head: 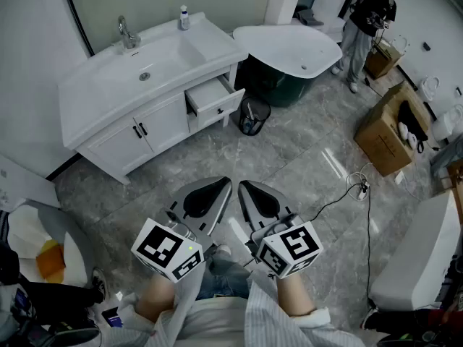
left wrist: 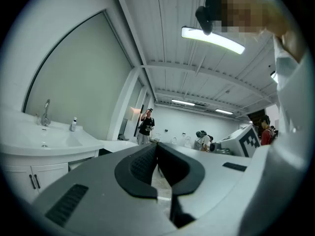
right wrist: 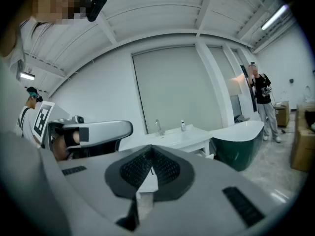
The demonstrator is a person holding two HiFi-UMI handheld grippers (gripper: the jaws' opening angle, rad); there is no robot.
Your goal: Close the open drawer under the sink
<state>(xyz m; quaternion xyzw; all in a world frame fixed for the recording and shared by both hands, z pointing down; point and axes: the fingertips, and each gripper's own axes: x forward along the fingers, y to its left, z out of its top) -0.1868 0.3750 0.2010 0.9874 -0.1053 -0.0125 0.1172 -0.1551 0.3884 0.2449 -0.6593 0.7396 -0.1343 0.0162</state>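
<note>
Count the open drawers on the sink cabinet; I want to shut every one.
1: the drawer pulled out at the sink cabinet's end nearest the bathtub, beside the two closed doors. The cabinet's far sides are hidden.

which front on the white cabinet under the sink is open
The white drawer at the right end, nearest the black mesh bin, is pulled out. The two white cabinet doors left of it sit shut.
</note>
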